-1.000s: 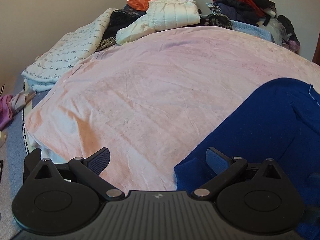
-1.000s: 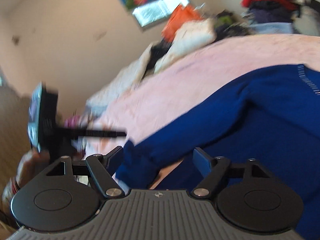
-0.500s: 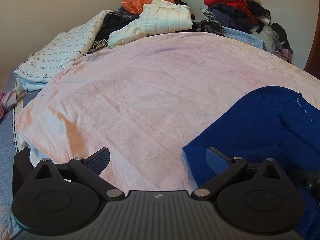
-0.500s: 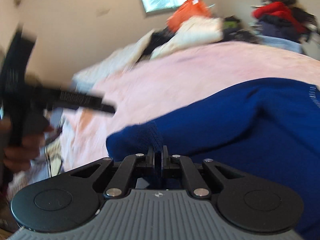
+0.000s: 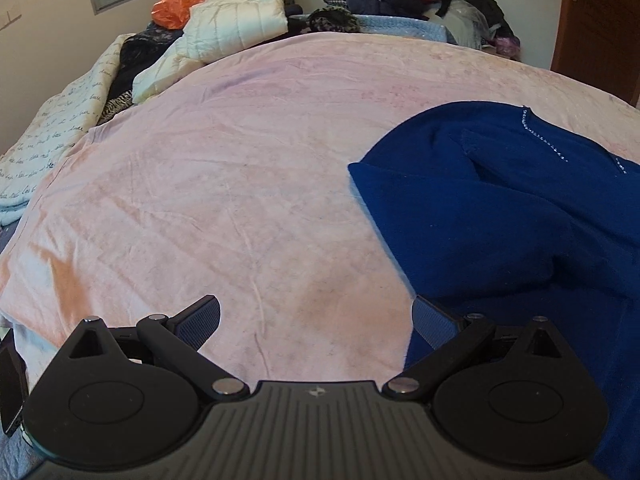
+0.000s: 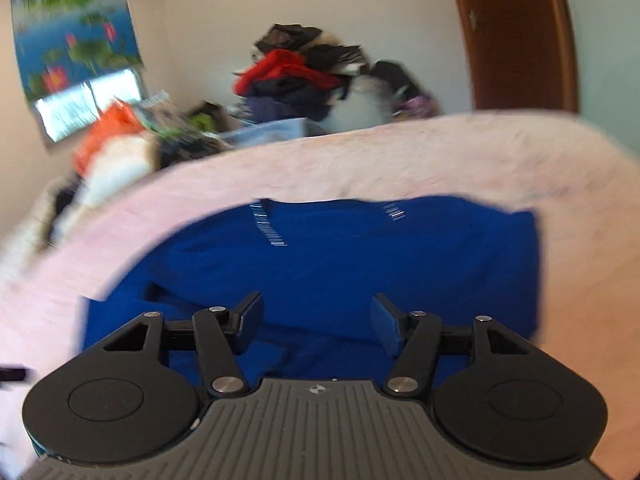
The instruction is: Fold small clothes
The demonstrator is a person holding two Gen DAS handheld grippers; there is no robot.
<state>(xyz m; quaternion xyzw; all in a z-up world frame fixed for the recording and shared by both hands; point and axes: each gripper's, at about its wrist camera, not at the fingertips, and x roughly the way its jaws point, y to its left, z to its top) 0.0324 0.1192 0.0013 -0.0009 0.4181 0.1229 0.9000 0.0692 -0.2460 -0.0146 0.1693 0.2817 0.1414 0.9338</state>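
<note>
Blue top [image 5: 520, 216] lies on the pink blanket [image 5: 240, 184], its sleeve edge ending mid-bed; bare blanket runs wide to the left, with clothes piles [image 5: 236, 20] along the far edge. Left gripper [image 5: 316, 320] open, nothing between the jaws, right finger at the top's hem. Right gripper [image 6: 316, 322] over the top, jaws just reopened, holding nothing; view blurred.

Right tool [image 6: 317, 322] just opening, nothing gripped, above blue garment [image 6: 340, 256], pink bedspread [image 6: 440, 160], blurred clothes pile [image 6: 296, 76]
</note>
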